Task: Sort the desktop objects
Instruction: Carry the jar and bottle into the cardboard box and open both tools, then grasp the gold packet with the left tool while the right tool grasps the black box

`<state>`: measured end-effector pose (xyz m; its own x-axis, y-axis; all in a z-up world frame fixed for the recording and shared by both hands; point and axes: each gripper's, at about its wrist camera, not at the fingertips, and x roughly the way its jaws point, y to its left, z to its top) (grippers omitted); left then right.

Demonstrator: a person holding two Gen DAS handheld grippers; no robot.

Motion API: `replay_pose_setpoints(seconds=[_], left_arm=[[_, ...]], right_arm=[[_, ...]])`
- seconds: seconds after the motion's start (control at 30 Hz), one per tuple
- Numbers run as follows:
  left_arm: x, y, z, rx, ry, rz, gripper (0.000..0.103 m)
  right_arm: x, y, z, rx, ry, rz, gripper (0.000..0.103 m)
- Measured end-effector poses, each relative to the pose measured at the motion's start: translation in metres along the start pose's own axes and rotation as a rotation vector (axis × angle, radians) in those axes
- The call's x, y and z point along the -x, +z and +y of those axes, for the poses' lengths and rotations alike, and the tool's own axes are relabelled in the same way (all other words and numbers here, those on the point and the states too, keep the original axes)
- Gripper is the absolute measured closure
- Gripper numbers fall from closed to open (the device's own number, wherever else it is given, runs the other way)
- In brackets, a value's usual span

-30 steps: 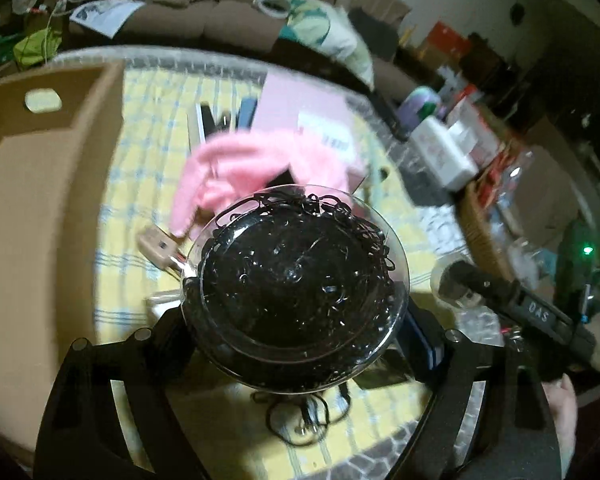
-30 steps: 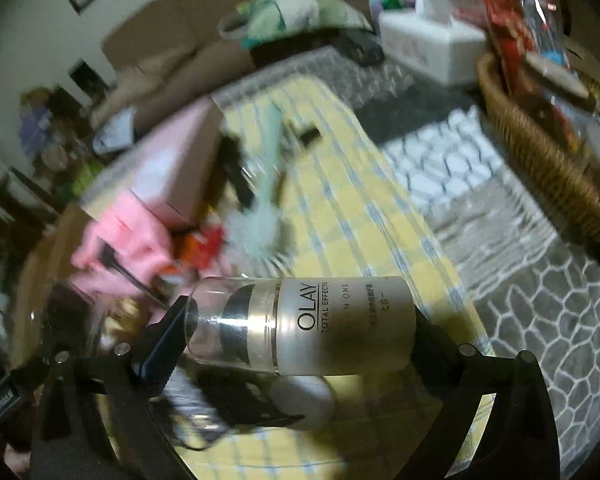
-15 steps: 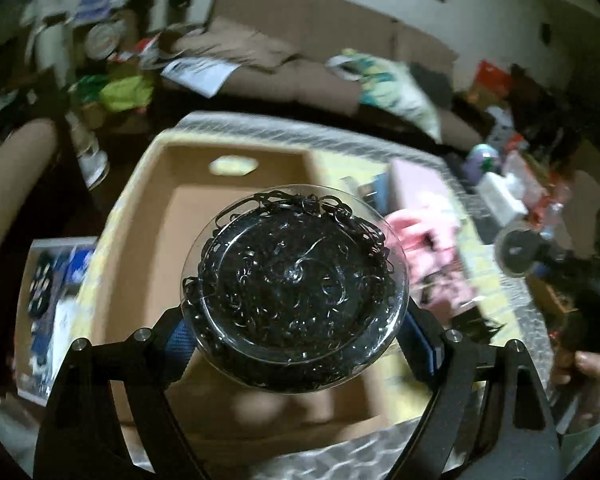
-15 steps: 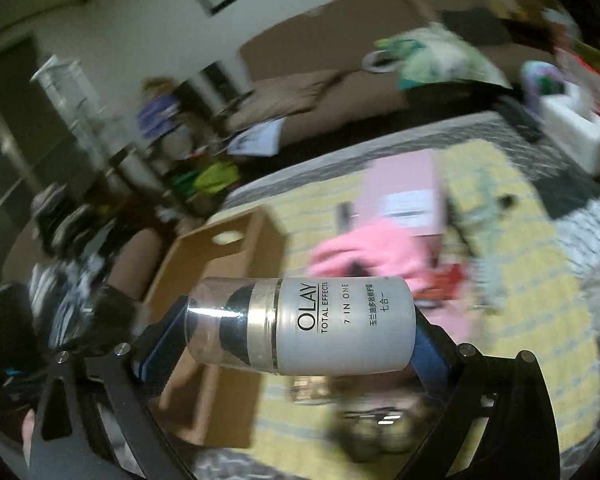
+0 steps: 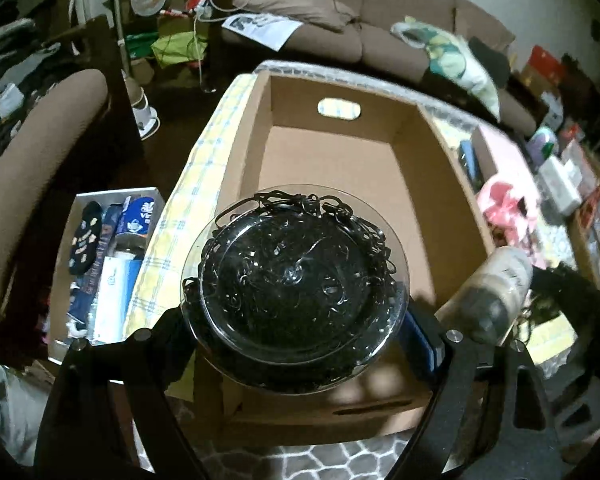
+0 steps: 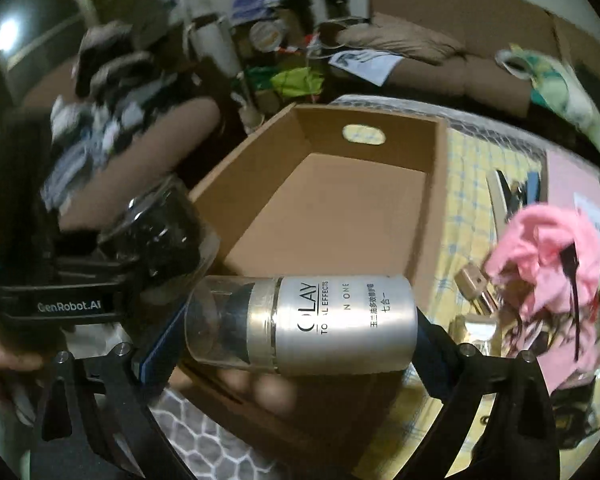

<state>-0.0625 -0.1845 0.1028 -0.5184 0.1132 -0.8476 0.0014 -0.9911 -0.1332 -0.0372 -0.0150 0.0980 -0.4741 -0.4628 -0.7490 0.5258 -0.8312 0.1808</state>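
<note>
My left gripper (image 5: pixel 296 328) is shut on a clear round tub of black hair ties (image 5: pixel 296 288), held above the near end of an open, empty cardboard box (image 5: pixel 340 168). My right gripper (image 6: pixel 296 344) is shut on a silver Olay bottle (image 6: pixel 320 324) lying sideways between the fingers, over the box's near right corner (image 6: pixel 328 216). The bottle also shows in the left wrist view (image 5: pixel 496 292), and the tub in the right wrist view (image 6: pixel 160 232).
A pink cloth (image 6: pixel 548 256), a pink box (image 6: pixel 572 184), a tan plug (image 6: pixel 476 284) and cables lie on the yellow checked tablecloth (image 6: pixel 464 184) right of the box. A sofa (image 5: pixel 360 12) stands behind. A bin of packets (image 5: pixel 108 256) sits on the floor at left.
Both grippers swung left from the cluttered tablecloth to above the cardboard box, each still holding its object. The box now fills the middle of both views.
</note>
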Motion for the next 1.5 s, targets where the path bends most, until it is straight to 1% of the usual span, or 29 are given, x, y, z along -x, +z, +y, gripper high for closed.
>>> replay_pose_setpoints(seconds=[0.07,0.13,0.2,0.27,0.3,0.33,0.47,0.57,0.67,0.73,0.87,0.97,1.07,1.17,1.27,1.33,1.43,1.5], left_arm=[[-0.001,-0.001,-0.005,-0.017,0.018,0.011,0.017],[0.002,-0.002,-0.006,-0.020,0.030,0.009,0.017],[0.006,-0.001,-0.006,-0.019,0.042,-0.007,0.012],[0.012,0.000,-0.006,-0.021,0.070,-0.028,0.007],[0.015,0.000,-0.005,-0.022,0.078,-0.036,0.004],[0.016,-0.001,-0.005,-0.017,0.072,-0.040,0.003],[0.021,0.002,0.000,0.023,0.045,-0.059,0.002],[0.026,0.004,0.007,0.064,0.040,-0.085,0.002],[0.030,0.004,0.013,0.108,0.002,-0.100,0.002],[0.030,0.004,0.014,0.120,-0.011,-0.104,0.002],[0.031,0.005,0.004,0.109,-0.022,-0.113,0.002],[0.032,0.007,-0.015,0.079,-0.053,-0.123,0.002],[0.033,0.008,-0.044,0.028,-0.086,-0.136,0.002],[0.034,0.008,-0.081,-0.039,-0.130,-0.153,0.002],[0.034,0.006,-0.124,-0.131,-0.174,-0.167,0.002],[0.032,0.003,-0.154,-0.187,-0.187,-0.171,0.002],[0.024,-0.005,-0.196,-0.249,-0.220,-0.157,0.002],[0.017,-0.010,-0.223,-0.287,-0.222,-0.143,0.002]], right_arm=[[-0.010,-0.004,0.006,0.025,0.019,0.048,0.003],[-0.013,-0.010,0.006,0.044,0.008,0.071,0.003],[-0.015,-0.013,0.005,0.061,-0.007,0.080,0.003],[-0.013,-0.013,0.003,0.058,0.010,0.083,0.003],[-0.009,-0.014,0.002,0.052,0.019,0.077,0.003],[-0.006,-0.014,-0.001,0.042,0.035,0.067,0.003],[0.010,-0.008,-0.005,0.009,0.064,0.005,0.001],[0.023,-0.003,-0.013,-0.036,0.083,-0.047,0.001],[0.035,0.002,-0.024,-0.079,0.089,-0.075,0.001],[0.043,0.003,-0.034,-0.102,0.073,-0.090,0.001],[0.061,0.004,-0.067,-0.162,0.016,-0.117,0.001],[0.082,0.001,-0.101,-0.229,-0.033,-0.149,0.001],[0.105,-0.005,-0.136,-0.299,-0.092,-0.182,0.001],[0.129,-0.017,-0.173,-0.375,-0.149,-0.214,0.001],[0.148,-0.032,-0.210,-0.450,-0.214,-0.211,0.001],[0.156,-0.042,-0.226,-0.482,-0.239,-0.203,0.001],[0.164,-0.059,-0.244,-0.501,-0.250,-0.187,0.001],[0.167,-0.070,-0.252,-0.501,-0.276,-0.163,0.001]])
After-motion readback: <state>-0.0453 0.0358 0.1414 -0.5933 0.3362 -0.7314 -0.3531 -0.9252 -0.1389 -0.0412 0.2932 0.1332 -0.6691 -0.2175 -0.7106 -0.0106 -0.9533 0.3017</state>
